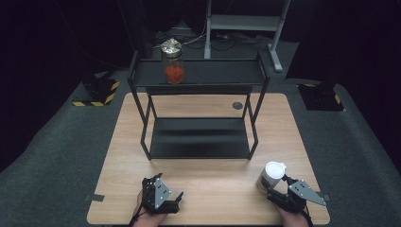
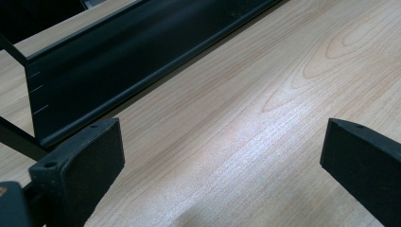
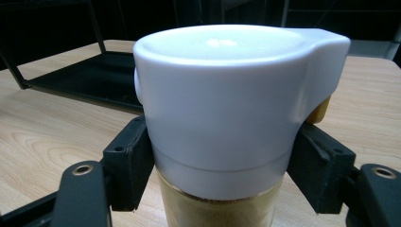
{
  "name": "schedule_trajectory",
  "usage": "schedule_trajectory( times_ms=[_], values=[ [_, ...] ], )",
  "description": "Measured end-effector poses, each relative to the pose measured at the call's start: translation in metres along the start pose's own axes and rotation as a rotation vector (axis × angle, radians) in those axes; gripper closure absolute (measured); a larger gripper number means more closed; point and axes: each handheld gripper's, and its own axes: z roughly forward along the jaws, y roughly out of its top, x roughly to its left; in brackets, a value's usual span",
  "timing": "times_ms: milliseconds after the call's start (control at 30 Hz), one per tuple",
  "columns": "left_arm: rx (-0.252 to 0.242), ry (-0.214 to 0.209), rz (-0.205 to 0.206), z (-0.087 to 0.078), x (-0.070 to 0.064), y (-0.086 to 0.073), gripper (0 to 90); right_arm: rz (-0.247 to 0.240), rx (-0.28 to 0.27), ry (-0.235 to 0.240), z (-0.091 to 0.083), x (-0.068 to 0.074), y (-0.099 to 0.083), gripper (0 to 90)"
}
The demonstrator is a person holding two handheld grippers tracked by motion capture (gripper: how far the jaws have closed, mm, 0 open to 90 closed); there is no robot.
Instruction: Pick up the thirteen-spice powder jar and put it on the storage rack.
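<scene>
White-capped jar (image 1: 271, 177) stands upright on the wooden worktop (image 1: 213, 189), near its front right corner, in front of and to the right of a black two-tier metal shelf (image 1: 198, 94) that occupies the worktop's middle and back. In the right gripper view, the jar (image 3: 227, 118) has a broad white plastic cap with a lip jutting to one side, and a clear body below it filled with a yellowish-tan powder.

The right gripper (image 1: 283, 191), held in the person's right hand at the worktop's front edge, has its fingers (image 3: 127, 161) closed against the jar. One black pad presses on each side, at the lower edge of the white cap where it meets the glass. The jar sits squarely between them.

The left gripper (image 1: 163, 196), held in the person's left hand, is near the front edge left of centre, well apart from the jar. Its fingers (image 2: 90, 156) are spread wide, with bare wood between them, and they hold nothing. The shelf's lower tray lies just ahead of them in the left gripper view.

On the shelf's top tier, toward its left end, stands a glass jar (image 1: 173, 64) with a metal-looking lid and something orange-red inside.
</scene>
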Motion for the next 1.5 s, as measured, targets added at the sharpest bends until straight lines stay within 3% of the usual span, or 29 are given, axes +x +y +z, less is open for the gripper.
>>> schedule_trajectory(
  times_ms=[300, 533, 933, 1500],
  values=[
    [-0.002, -0.001, -0.006, 0.0, 0.001, 0.0, 0.8, -0.02, -0.025, 0.001, -0.002, 0.004, 0.001, 29.2],
    [-0.006, -0.003, -0.003, 0.0, 0.001, -0.001, 0.7, -0.054, -0.051, 0.022, -0.003, 0.016, 0.008, 29.2],
    [-0.014, -0.003, -0.003, -0.001, 0.001, -0.002, 0.7, -0.092, -0.078, 0.077, 0.01, 0.034, 0.022, 29.2],
    [-0.019, -0.012, -0.003, -0.002, 0.002, -0.003, 0.7, -0.088, -0.104, 0.126, 0.032, 0.047, 0.047, 29.2]
  ],
)
